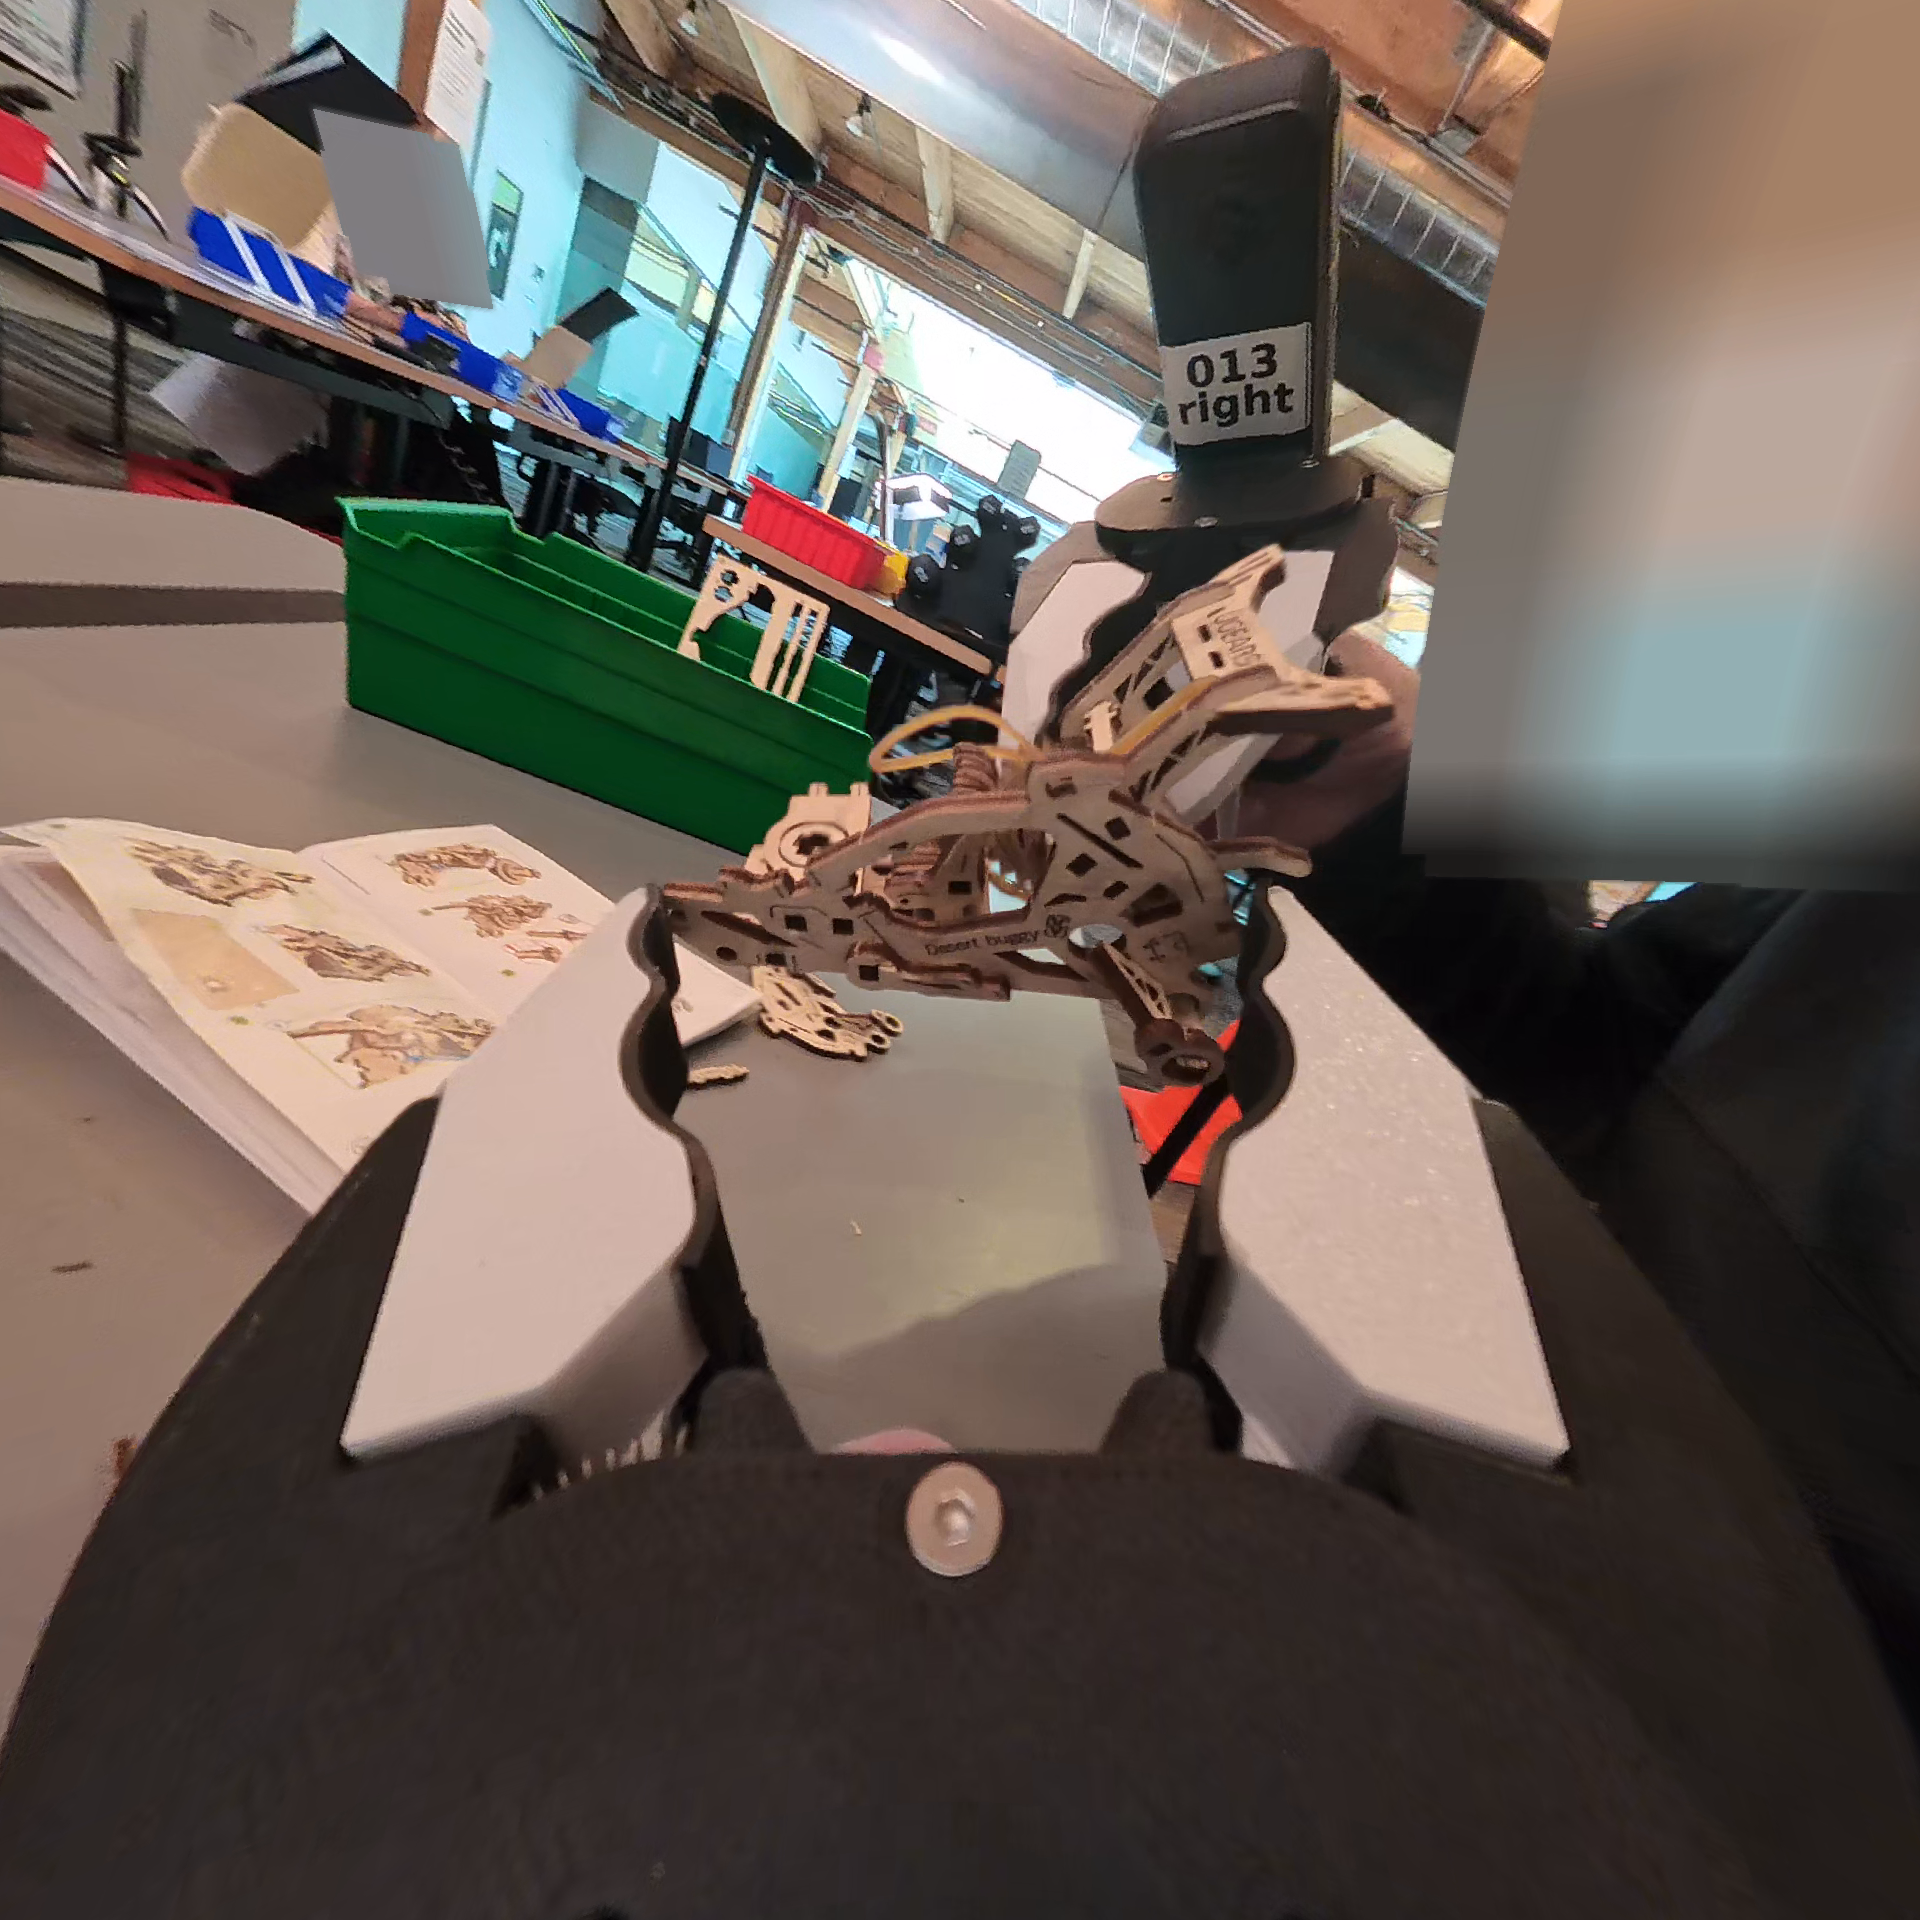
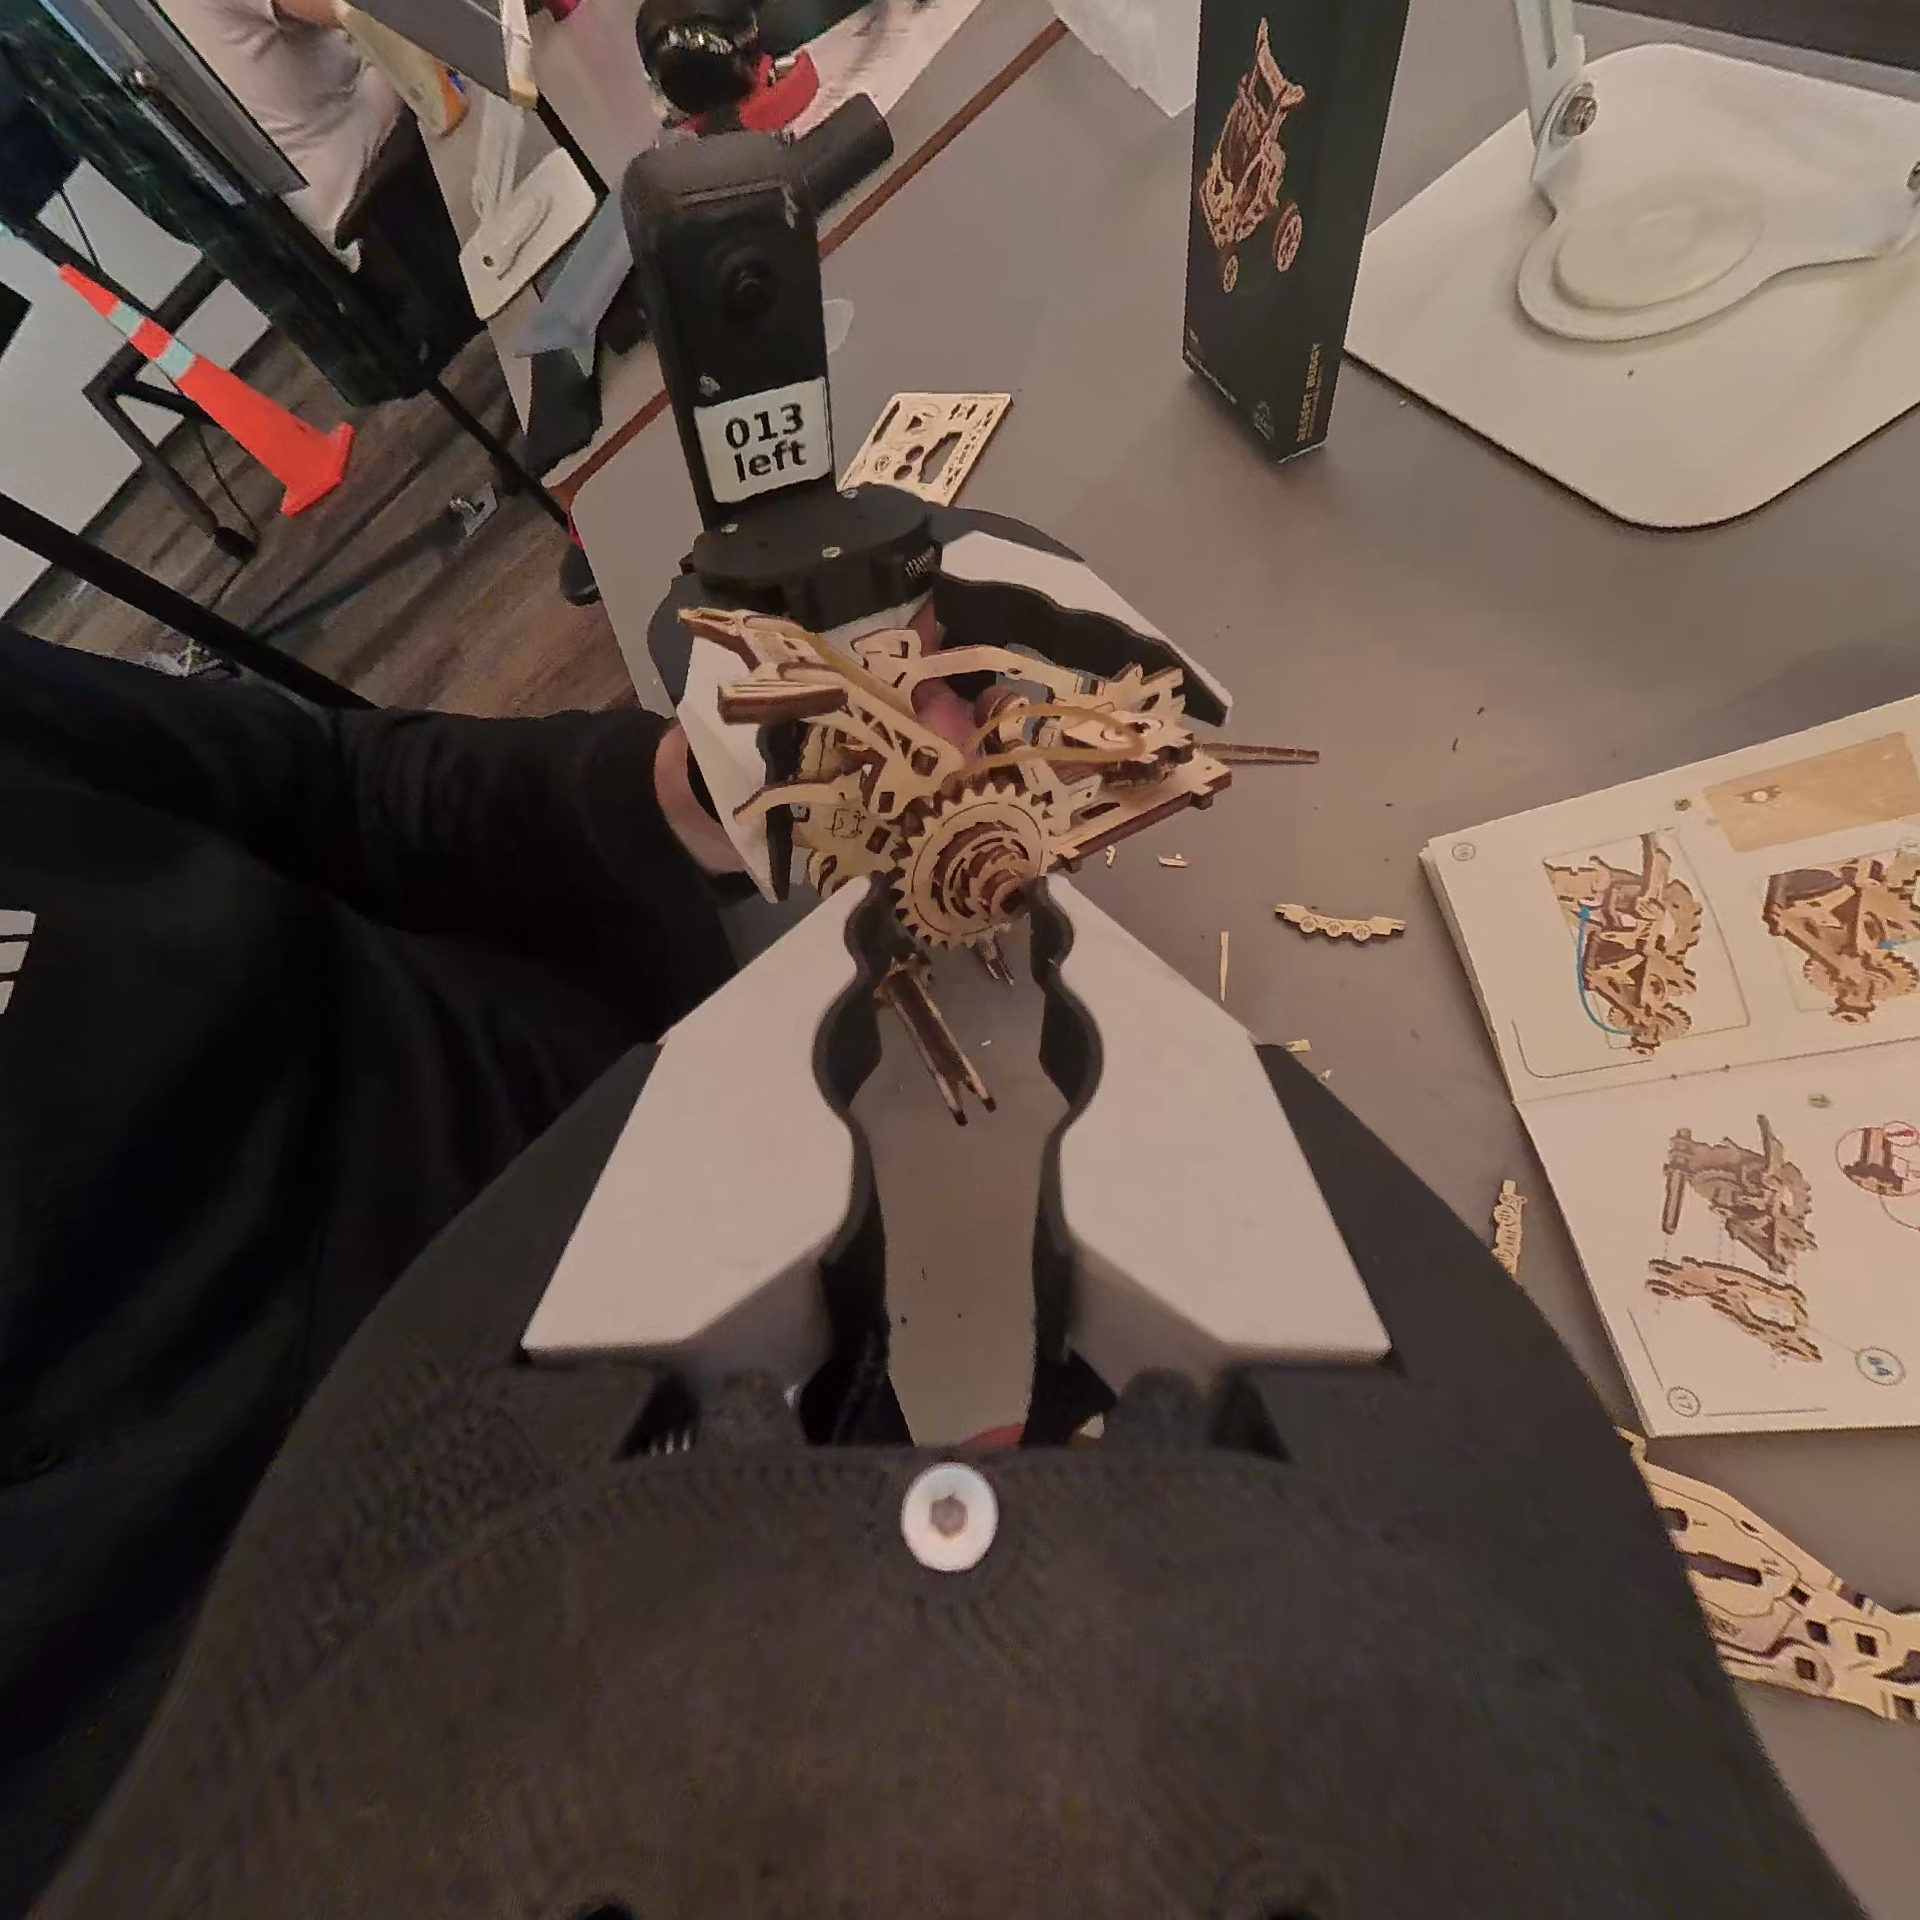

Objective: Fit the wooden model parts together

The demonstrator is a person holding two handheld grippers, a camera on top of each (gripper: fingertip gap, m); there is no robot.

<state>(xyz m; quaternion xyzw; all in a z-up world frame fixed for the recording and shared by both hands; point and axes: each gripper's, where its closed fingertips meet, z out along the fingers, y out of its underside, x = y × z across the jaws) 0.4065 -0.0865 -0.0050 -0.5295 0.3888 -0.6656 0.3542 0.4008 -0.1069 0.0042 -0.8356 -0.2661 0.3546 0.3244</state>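
Observation:
A part-built wooden model with gears and a yellow rubber band hangs in the air above the grey table, between both grippers. My left gripper grips its lower chassis across a wide span, one fingertip on each end. My right gripper comes down from above and is closed on the model's upper frame. In the right wrist view the right gripper pinches around the large gear and axle of the model. The left gripper holds the model from the far side.
An open instruction booklet lies to the right, also in the left wrist view. Loose wooden pieces and a cut sheet lie on the table. A dark product box, a white stand base and a green bin stand farther off.

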